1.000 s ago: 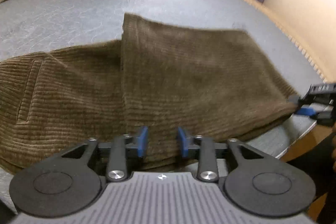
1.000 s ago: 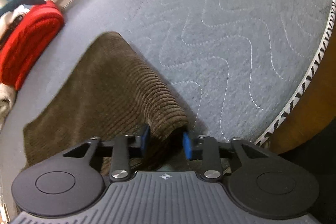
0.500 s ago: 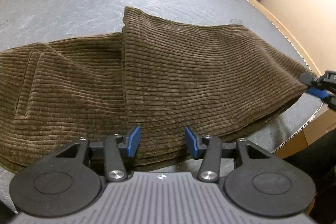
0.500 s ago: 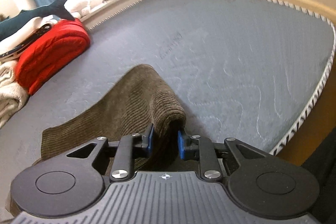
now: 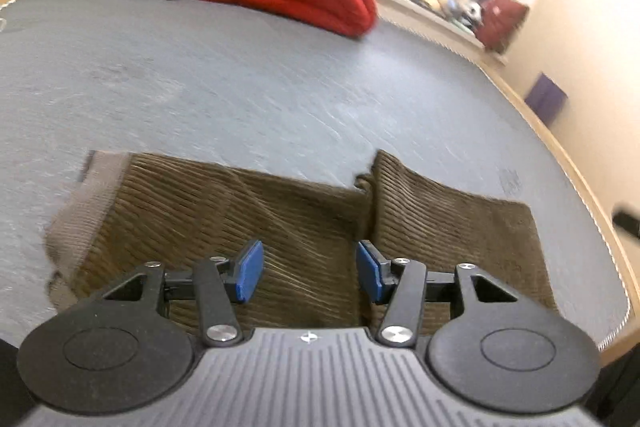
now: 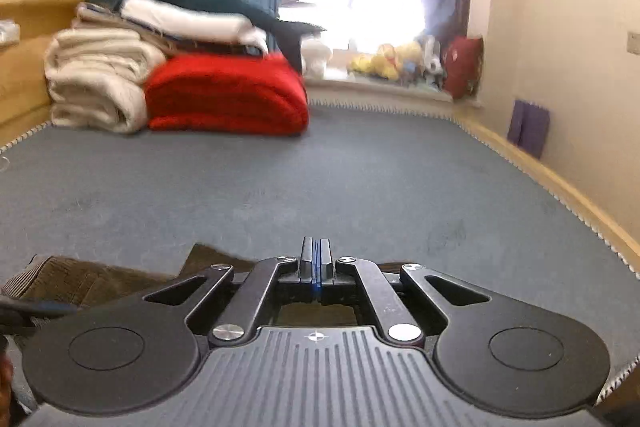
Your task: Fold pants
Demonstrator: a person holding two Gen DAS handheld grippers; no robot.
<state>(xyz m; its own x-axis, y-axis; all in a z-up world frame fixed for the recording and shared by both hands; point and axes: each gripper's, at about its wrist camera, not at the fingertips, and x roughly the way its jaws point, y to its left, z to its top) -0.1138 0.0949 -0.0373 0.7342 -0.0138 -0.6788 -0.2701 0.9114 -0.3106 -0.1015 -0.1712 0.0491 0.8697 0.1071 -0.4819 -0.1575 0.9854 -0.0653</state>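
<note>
Brown corduroy pants [image 5: 304,223] lie folded on the grey mattress [image 5: 280,87], with the paler waistband at the left and a doubled layer at the right. My left gripper [image 5: 309,269] hovers over their near edge. Its jaws are opening, and the blue pads [image 5: 250,269] touch no fabric. In the right wrist view my right gripper [image 6: 316,261] is shut, pad against pad with nothing between. It is raised above the mattress [image 6: 360,187]. Only a strip of the pants [image 6: 80,279] shows at the lower left, partly hidden under the gripper body.
A folded red blanket [image 6: 228,95] and rolled cream blankets [image 6: 96,75] are stacked at the far end of the bed, with more bedding on top. A wooden bed rim [image 6: 560,187] runs along the right side. Soft toys [image 6: 392,63] sit on the window sill.
The right gripper let go of the pants' folded end, closed empty, rose and tipped up toward the window. The left gripper widened its jaws and lifted back from the pants.
</note>
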